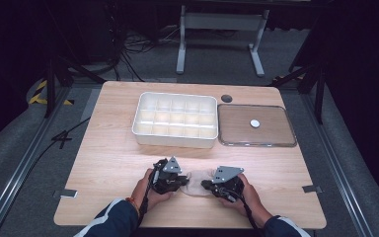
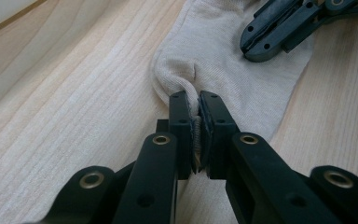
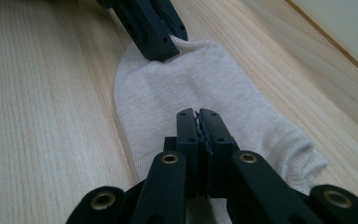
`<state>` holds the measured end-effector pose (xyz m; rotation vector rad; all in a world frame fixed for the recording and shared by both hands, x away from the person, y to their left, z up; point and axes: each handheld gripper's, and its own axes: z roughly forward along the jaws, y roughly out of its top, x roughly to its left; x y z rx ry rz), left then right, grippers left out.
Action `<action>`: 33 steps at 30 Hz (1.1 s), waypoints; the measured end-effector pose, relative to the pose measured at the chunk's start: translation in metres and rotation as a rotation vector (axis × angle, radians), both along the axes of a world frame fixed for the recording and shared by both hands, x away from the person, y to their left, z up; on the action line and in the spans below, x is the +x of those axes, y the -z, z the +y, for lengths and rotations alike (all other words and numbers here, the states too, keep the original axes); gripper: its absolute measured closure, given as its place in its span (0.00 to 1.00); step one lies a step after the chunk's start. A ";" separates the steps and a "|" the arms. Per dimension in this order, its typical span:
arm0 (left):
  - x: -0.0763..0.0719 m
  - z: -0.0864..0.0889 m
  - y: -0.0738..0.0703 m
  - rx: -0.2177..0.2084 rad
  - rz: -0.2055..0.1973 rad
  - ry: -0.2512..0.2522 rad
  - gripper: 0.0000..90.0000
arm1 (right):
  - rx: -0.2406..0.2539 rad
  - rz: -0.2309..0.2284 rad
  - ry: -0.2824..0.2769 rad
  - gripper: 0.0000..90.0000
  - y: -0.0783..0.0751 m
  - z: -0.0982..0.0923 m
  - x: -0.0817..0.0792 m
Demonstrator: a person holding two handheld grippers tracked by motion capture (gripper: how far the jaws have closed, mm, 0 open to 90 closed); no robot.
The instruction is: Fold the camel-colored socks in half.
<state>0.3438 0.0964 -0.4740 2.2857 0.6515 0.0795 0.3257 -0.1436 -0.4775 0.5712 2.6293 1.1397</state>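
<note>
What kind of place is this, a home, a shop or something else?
Most likely a lab or recording studio, not a home: a light wooden table stands on grey carpet among dark surroundings, loose black cables trail over the floor behind it, and yellow-and-black hazard tape marks the floor at the left.

Light wooden surface (image 1: 108,148) with straight grain. A pale beige sock (image 1: 197,182) lies flat on it between the left claw (image 1: 183,181) and the right claw (image 1: 205,185), pinched by both. Beyond the claws stands a white compartment tray (image 1: 175,120); to its right, beyond the right claw, lies a clear flat lid (image 1: 256,125), with a dark round disc (image 1: 226,98) just past it.
</note>
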 end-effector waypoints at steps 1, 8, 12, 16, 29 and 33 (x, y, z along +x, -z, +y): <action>0.000 0.001 0.000 0.000 0.004 0.003 0.94 | -0.002 0.001 0.000 0.97 0.000 0.000 0.000; -0.001 0.009 -0.008 -0.074 0.009 -0.006 0.94 | -0.014 0.002 0.005 0.97 -0.001 0.005 0.003; -0.001 0.011 -0.014 -0.120 -0.001 -0.002 0.94 | -0.019 0.013 0.009 0.97 -0.002 0.009 0.006; -0.002 0.011 -0.017 -0.134 -0.008 0.005 0.94 | -0.022 0.017 0.008 0.97 -0.002 0.011 0.008; -0.007 0.008 -0.024 -0.164 -0.044 0.034 0.94 | -0.017 0.053 -0.007 0.97 -0.004 0.020 0.017; -0.008 0.005 -0.026 -0.143 -0.077 0.054 0.95 | -0.009 0.069 -0.019 0.98 -0.004 0.021 0.020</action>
